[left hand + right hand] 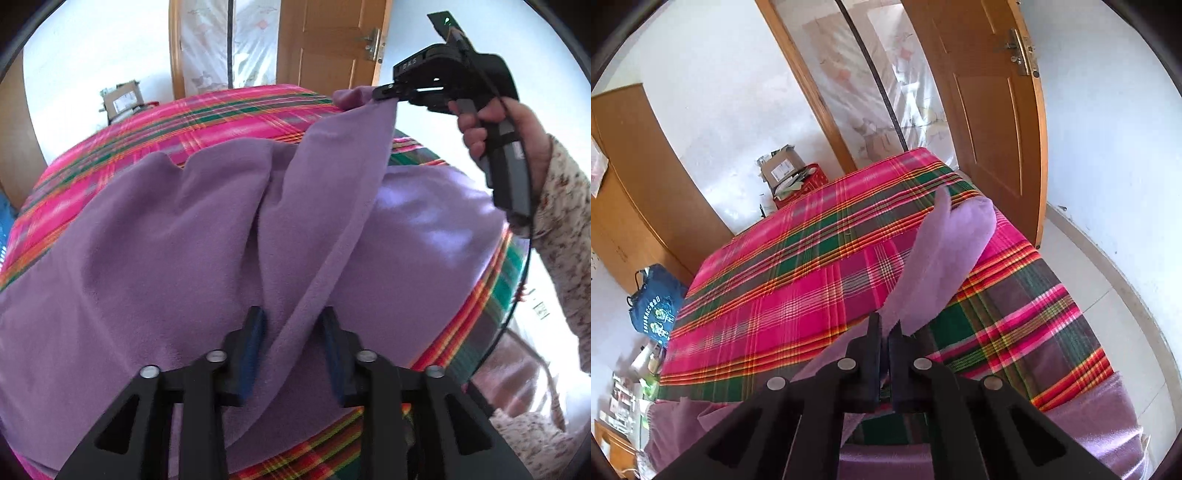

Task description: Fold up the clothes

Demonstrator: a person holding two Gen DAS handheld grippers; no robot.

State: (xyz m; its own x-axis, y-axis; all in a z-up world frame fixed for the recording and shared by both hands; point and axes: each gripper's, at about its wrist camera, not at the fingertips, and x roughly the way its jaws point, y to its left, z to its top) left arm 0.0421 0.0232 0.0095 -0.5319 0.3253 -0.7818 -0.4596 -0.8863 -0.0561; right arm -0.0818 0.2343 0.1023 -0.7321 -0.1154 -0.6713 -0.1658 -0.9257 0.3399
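A purple fleece garment [166, 240] lies spread over a bed with a pink, green and red plaid sheet [221, 114]. In the left wrist view my right gripper [384, 90] is raised at the upper right, shut on a corner of the garment, and a taut ridge of cloth runs from it down toward me. That ridge passes between the fingers of my left gripper [291, 314], which stand apart, open, low over the garment. In the right wrist view my right gripper [886, 325] pinches the purple cloth [942, 251], whose end flops forward above the plaid sheet [775, 277].
A person's hand [491, 122] in a speckled sleeve holds the right gripper's handle. Beyond the bed are a wooden door [979, 92], a cardboard box [783, 166] on a red crate, a blue bag [657, 306] and a wooden wardrobe [628, 166]. Bare floor lies to the right of the bed.
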